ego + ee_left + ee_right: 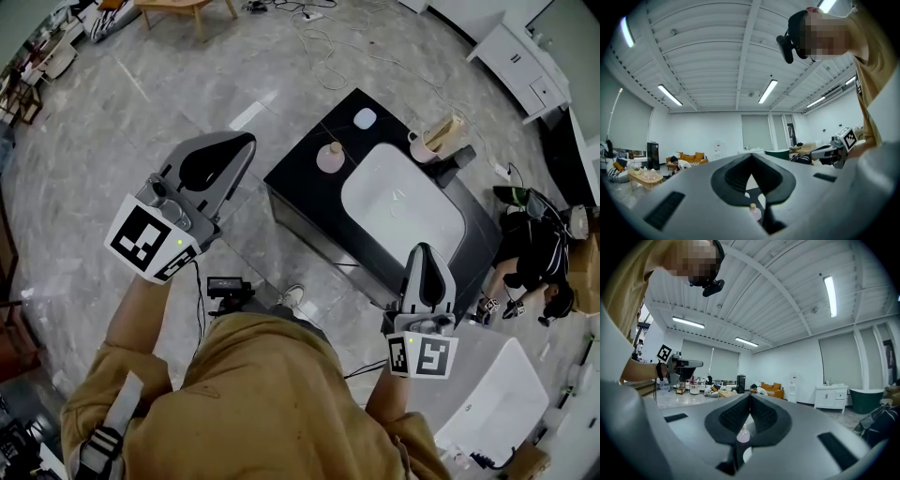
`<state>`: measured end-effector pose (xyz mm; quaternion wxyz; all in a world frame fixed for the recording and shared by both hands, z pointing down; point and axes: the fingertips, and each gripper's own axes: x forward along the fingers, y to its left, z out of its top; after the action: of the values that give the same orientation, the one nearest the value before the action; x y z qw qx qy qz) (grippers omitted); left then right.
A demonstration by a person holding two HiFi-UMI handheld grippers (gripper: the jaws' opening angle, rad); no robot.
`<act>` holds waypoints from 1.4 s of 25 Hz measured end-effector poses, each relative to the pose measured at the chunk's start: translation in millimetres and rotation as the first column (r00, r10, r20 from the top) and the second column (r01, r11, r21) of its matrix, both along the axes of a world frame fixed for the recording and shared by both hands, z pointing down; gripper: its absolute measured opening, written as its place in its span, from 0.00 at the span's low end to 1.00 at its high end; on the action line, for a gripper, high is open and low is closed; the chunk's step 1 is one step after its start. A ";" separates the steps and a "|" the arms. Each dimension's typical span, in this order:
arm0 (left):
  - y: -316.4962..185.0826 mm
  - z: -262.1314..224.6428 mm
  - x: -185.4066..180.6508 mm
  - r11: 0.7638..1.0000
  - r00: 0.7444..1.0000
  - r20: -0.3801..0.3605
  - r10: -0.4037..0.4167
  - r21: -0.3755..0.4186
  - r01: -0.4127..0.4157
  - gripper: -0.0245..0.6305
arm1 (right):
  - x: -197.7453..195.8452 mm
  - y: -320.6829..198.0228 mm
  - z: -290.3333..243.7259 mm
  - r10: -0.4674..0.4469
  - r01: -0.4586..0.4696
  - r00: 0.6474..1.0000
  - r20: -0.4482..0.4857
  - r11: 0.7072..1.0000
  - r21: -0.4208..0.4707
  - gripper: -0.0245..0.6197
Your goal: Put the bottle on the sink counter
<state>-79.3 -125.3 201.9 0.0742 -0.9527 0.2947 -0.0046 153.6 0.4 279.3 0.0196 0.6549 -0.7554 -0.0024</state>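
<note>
Blk sink counter (pixel 300 176) w/ pink bottle (pixel 330 157), cup (pixel 425 147).

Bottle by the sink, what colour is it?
The bottle is pale pink with a tan cap; clearest in the head view.

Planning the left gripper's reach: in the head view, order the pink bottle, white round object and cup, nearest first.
From the left gripper:
1. pink bottle, left side of the counter.
2. white round object, far corner.
3. cup, farthest right.
</note>
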 end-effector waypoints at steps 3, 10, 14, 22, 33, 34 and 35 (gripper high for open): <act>9.0 -4.1 -14.9 1.000 0.999 -0.028 -0.020 -0.012 0.020 0.04 | 4.0 0.9 -4.0 0.006 -0.006 1.000 -0.001 1.000 0.006 0.05; 22.5 -5.8 -46.2 0.995 0.993 -0.066 -0.100 -0.027 0.099 0.04 | 15.1 -0.1 -7.3 0.020 -0.020 1.000 -0.014 1.000 0.007 0.05; 32.0 -8.6 -61.6 0.991 0.988 -0.081 -0.134 -0.031 0.132 0.04 | 19.9 0.7 -10.6 0.030 -0.030 0.999 -0.018 0.999 0.012 0.05; 45.9 -10.3 -85.4 0.983 0.982 -0.061 -0.180 -0.032 0.178 0.04 | 34.2 8.2 -17.2 0.065 -0.065 0.998 -0.025 0.998 0.016 0.05; 53.1 -25.3 -115.4 0.961 0.959 -0.071 -0.274 0.002 0.275 0.04 | 48.0 9.3 -32.0 0.099 -0.098 0.995 -0.024 0.995 0.034 0.05; 52.9 -24.6 -118.1 0.959 0.956 -0.068 -0.284 -0.001 0.284 0.04 | 48.4 9.0 -33.7 0.101 -0.101 0.995 -0.022 0.994 0.036 0.05; 52.5 -23.3 -120.4 0.956 0.954 -0.065 -0.292 -0.006 0.292 0.04 | 48.9 8.7 -35.0 0.104 -0.103 0.994 -0.021 0.994 0.038 0.05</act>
<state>-199.7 -72.8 178.6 0.0649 -0.8982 0.4344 0.0160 202.5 9.1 244.3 0.0164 0.6934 -0.7200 -0.0229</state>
